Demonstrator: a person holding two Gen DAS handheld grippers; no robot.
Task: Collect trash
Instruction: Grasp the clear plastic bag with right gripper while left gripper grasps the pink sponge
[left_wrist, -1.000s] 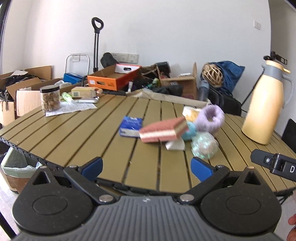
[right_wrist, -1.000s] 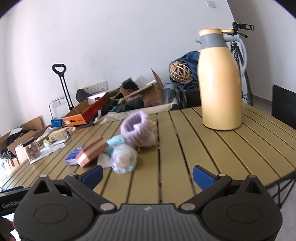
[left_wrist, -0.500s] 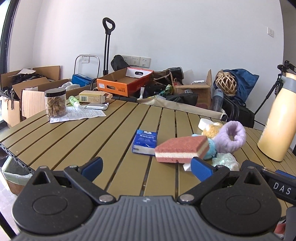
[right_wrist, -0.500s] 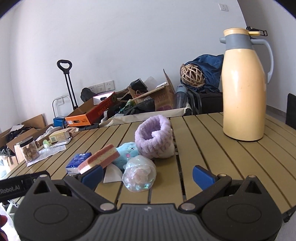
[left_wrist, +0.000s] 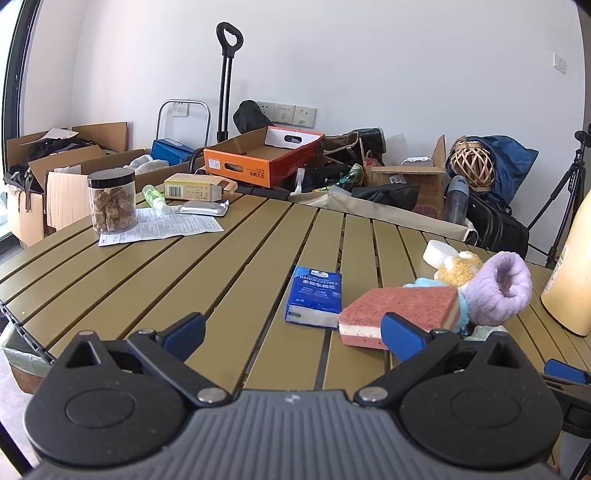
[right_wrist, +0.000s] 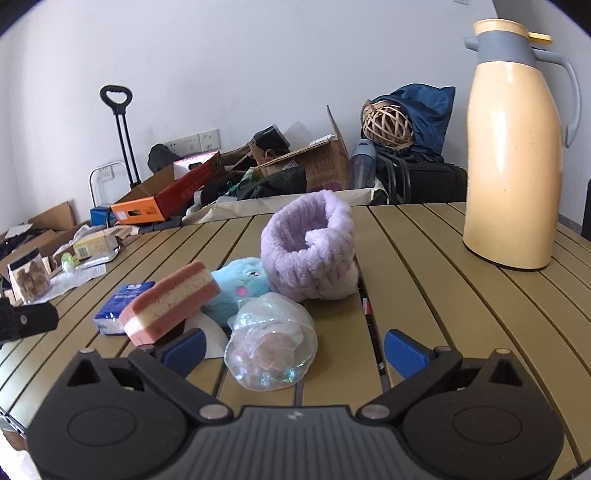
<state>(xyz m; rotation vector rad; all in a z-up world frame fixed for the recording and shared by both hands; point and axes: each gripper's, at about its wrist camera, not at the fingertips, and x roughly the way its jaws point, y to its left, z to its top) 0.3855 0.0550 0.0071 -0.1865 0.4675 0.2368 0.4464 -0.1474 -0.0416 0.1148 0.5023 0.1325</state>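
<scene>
crumpled plastic wrap (right_wrist: 271, 341) now between right gripper (right_wrist: 293, 345) fingers, nearer

Since a second ago I have carried my left gripper (left_wrist: 291, 332) forward over the slatted table (left_wrist: 147, 280) toward the blue handkerchief pack (left_wrist: 316, 295) and pink sponge (left_wrist: 399, 310), and my right gripper (right_wrist: 293, 349) up to the crumpled clear plastic ball (right_wrist: 271, 341), both jaws unchanged.

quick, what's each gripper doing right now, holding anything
Left gripper: open, holding nothing.
Right gripper: open, empty, crumpled clear plastic wrap between its fingers.
</scene>
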